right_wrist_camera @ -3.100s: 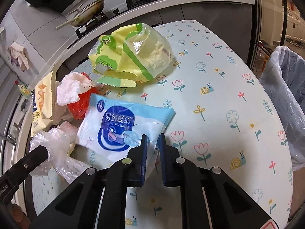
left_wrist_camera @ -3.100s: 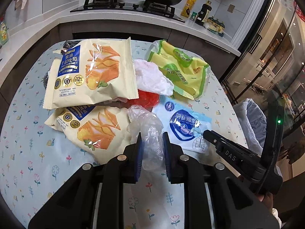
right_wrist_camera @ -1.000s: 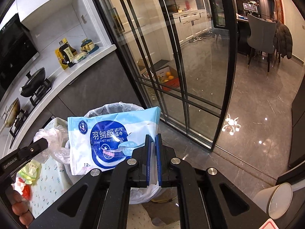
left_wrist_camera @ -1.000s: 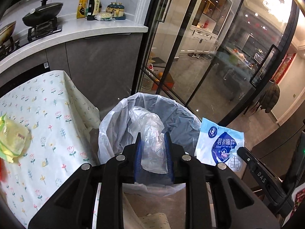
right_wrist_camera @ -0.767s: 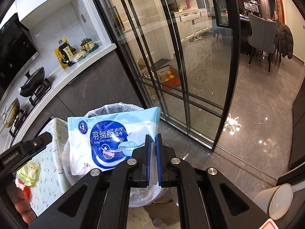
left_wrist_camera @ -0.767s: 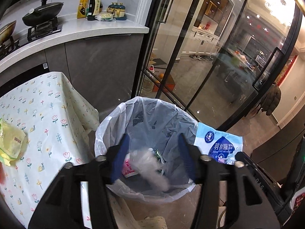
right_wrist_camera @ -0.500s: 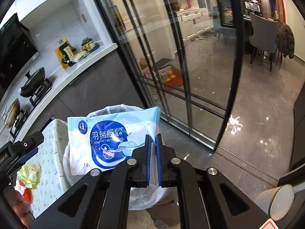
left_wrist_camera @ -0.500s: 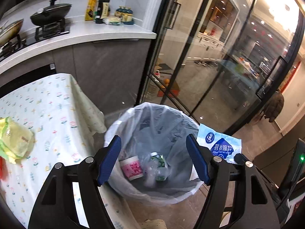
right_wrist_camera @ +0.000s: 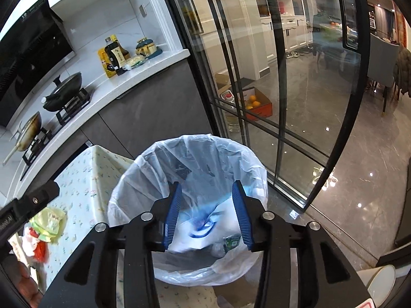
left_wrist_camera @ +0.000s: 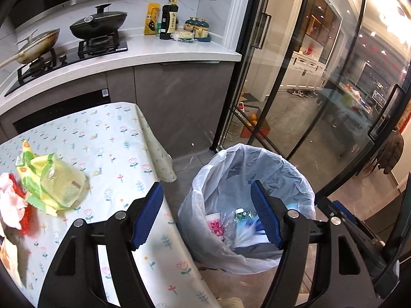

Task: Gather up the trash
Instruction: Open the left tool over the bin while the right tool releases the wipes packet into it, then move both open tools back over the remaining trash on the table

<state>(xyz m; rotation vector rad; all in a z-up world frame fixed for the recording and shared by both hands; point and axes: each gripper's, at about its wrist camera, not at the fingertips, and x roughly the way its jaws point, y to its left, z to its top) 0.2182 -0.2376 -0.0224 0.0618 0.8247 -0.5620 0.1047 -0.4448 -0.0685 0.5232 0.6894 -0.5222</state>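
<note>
From my left camera, my left tongs (left_wrist_camera: pixel 206 215) stand wide apart with nothing between their blue pads; they hang over the right edge of the table (left_wrist_camera: pixel 108 138) and the bin (left_wrist_camera: pixel 231 159) beside it. The bin, lined with a clear bag, sits on the floor just off the table's right edge. In its bottom I see a pink-and-white cup (left_wrist_camera: pixel 215 224), a crumpled clear bag (left_wrist_camera: pixel 227 218) and a blurred blue-and-white wipes pack (left_wrist_camera: pixel 248 231). On the table's left edge lie a yellow-green bag (left_wrist_camera: pixel 51 182) and a red-and-white wad (left_wrist_camera: pixel 11 205).

From my right camera, my right tongs (right_wrist_camera: pixel 206 214) are directly above the bin (right_wrist_camera: pixel 185 143), jaws opening, pads touching nothing. The wipes pack (right_wrist_camera: pixel 203 227) shows blurred inside the bin below them, free of the pads. My left tongs' tip (right_wrist_camera: pixel 30 200) juts in at the left.
</note>
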